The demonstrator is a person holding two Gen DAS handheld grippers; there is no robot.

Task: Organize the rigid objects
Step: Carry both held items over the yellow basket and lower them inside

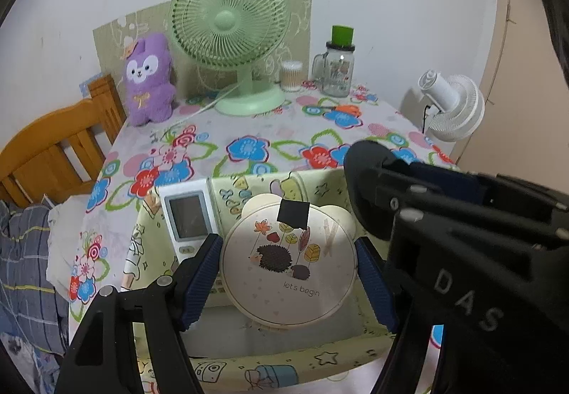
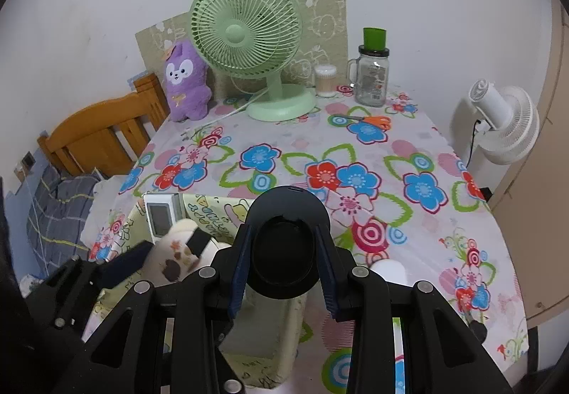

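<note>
Left wrist: left hand-held gripper [image 1: 288,264] grasping hedgehog case [image 1: 288,262] over bin [image 1: 284,351], beside remote [image 1: 186,216]. Right wrist: right hand-held gripper [image 2: 282,260] clenched on dark cylinder [image 2: 284,246]. Step: binning; next, lower and release.

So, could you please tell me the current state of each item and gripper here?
Left gripper: shut on the round case, over the fabric bin.
Right gripper: shut on the black cylinder.
Remote: in the bin, leaning on its wall.
Jar: upright, lidded.
Scissors: lying closed.
</note>
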